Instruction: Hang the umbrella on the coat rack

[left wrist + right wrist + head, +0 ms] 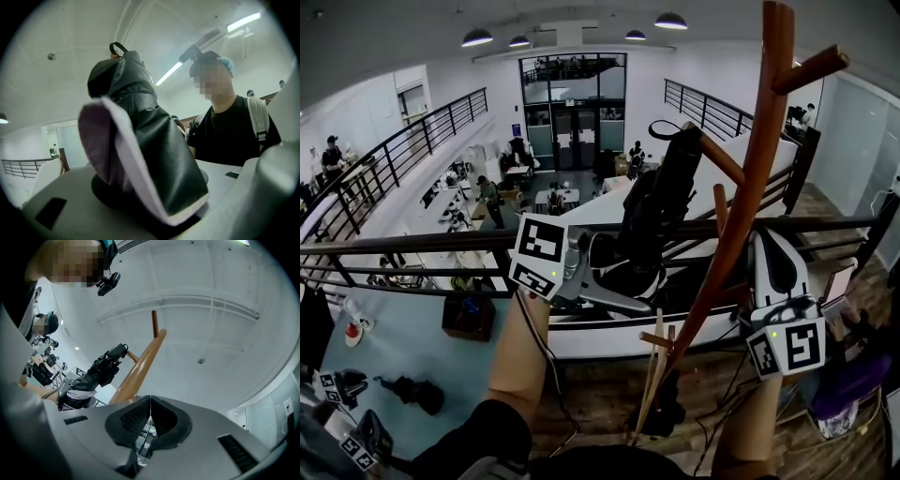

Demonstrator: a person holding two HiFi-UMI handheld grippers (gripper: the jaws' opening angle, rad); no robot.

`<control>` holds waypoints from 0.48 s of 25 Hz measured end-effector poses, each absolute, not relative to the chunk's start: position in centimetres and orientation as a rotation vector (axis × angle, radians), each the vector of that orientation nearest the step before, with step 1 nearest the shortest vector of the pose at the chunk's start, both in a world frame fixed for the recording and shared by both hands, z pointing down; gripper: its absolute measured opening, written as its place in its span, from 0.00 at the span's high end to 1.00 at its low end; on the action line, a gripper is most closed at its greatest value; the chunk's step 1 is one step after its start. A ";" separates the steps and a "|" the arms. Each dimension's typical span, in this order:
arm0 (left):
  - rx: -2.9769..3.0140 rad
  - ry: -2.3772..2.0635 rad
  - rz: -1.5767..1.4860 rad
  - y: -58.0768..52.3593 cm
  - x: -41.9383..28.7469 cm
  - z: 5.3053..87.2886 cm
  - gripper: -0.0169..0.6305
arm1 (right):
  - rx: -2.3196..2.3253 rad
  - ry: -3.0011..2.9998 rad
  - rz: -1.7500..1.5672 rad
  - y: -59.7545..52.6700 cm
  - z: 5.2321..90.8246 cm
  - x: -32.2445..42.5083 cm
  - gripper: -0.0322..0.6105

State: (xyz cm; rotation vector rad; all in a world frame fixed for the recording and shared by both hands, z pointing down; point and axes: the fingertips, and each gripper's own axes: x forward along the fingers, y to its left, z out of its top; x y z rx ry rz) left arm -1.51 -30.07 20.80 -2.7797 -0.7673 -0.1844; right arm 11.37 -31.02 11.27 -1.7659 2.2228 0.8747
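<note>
The umbrella (661, 211) sits between the left gripper (619, 274)'s jaws and runs up toward 1 o'clock. Its top is just beside a peg (722, 159) at 9 o'clock of the coat rack (748, 202) pole. Over at the pole's 4 o'clock is the right gripper (776, 267), apart from it. A railing (412, 242) runs behind them all.

**Camera arrangement: three views.**
The head view is directed forward and downward. The left gripper view is aimed upward, very near the black folded fabric umbrella (150, 140). The right gripper view is aimed at the white ceiling (211, 310); the umbrella and the brown wooden coat rack (140, 365) are shared with the head view.
</note>
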 end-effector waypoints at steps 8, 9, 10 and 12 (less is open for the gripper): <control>-2.754 -0.314 -0.269 -33.2 -3.0 20.1 0.61 | -1.766 2.227 0.867 -30.9 11.1 11.3 0.90; -2.761 -0.233 -0.260 -33.9 -3.5 20.0 0.61 | -1.766 2.226 0.865 -30.9 11.2 11.3 0.90; -2.779 -0.151 -0.238 -34.8 -4.1 19.9 0.61 | -1.765 2.225 0.864 -30.9 11.2 11.4 0.90; -2.846 0.049 -0.141 -37.1 -5.6 18.8 0.61 | -1.765 2.223 0.864 -30.9 11.0 11.3 0.90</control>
